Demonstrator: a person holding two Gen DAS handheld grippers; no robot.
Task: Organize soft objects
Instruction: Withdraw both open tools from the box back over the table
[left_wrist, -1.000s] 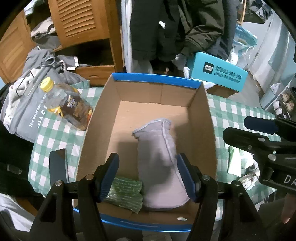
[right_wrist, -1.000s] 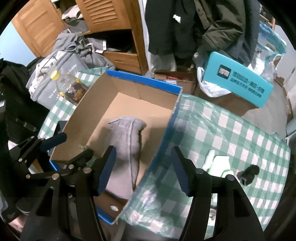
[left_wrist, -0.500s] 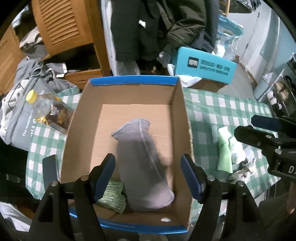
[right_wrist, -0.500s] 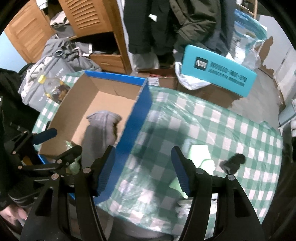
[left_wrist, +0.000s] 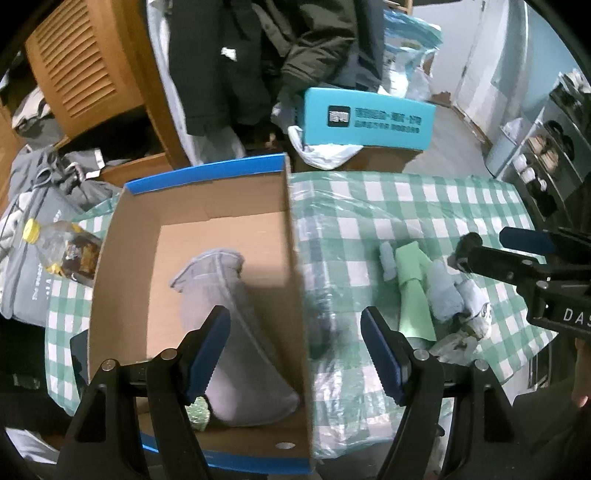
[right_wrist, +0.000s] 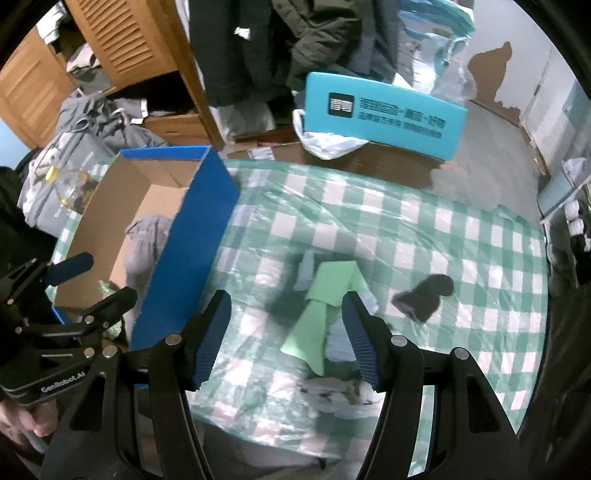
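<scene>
A cardboard box (left_wrist: 295, 236) with blue outer walls (right_wrist: 192, 236) stands at the table's left. In it lie a grey sock (left_wrist: 236, 332) and a green knitted piece (left_wrist: 197, 411). On the checked cloth to its right lie a light green cloth (right_wrist: 325, 306) (left_wrist: 413, 291), pale blue soft pieces (left_wrist: 443, 295) and a dark sock (right_wrist: 424, 295). My left gripper (left_wrist: 295, 354) is open and empty above the box's right wall. My right gripper (right_wrist: 286, 339) is open and empty above the green cloth.
A plastic bottle (left_wrist: 62, 251) lies left of the box. A teal carton (right_wrist: 380, 114) and a white bag (right_wrist: 328, 142) sit behind the table. Clothes and a wooden cabinet (right_wrist: 122, 40) stand behind. The table's near edge (right_wrist: 295, 443) is close.
Both grippers have moved right, away from the box and towards the pile on the cloth. The grey sock stays in the box. Both stay open.
</scene>
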